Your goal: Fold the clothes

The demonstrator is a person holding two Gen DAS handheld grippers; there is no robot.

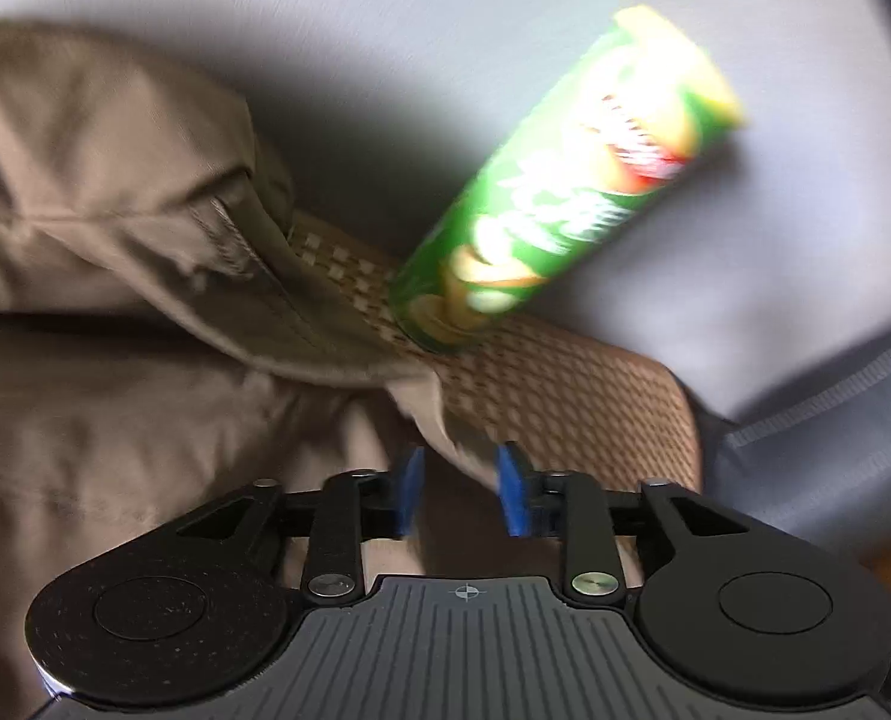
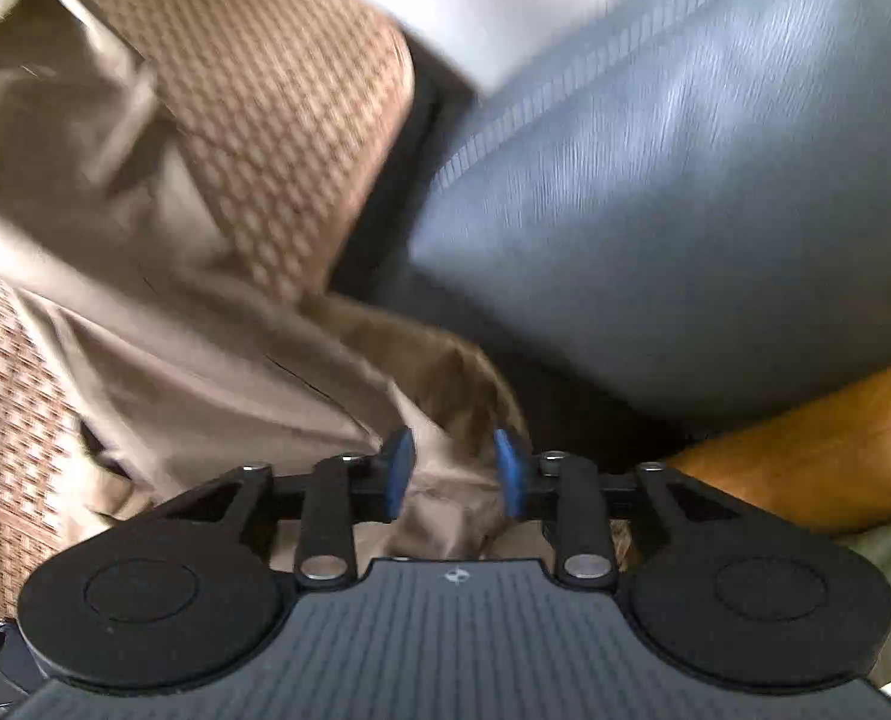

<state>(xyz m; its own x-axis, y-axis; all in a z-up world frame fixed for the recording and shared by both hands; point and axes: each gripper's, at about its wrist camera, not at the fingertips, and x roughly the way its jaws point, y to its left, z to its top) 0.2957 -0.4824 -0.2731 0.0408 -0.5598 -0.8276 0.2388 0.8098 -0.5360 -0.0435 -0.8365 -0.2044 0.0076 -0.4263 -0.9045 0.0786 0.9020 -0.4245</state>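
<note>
- Down on the woven mat (image 1: pixel 565 396) lies the tan garment (image 1: pixel 115 210), bunched in loose folds, one flap lying back over the rest
- left hand-held gripper (image 1: pixel 460 495) has its blue pads apart with a tip of tan cloth poking between them, not pinched as far as I can see
- right hand-held gripper (image 2: pixel 454 474) is parted too, a ridge of the same cloth (image 2: pixel 175 312) sitting in the gap, no visible squeeze
- my take for the fold: close on one layer at an edge or seam, not the whole bunch, then lift both sides evenly so it drops flat
- watch the green snack tube (image 1: pixel 565 180) standing on the mat just beside the cloth, a drag could tip it
- surroundings: a grey leather cushion (image 2: pixel 685 180) with stitched seam next to the mat, something orange-brown (image 2: pixel 817 450) below it, both views pretty blurry
</note>
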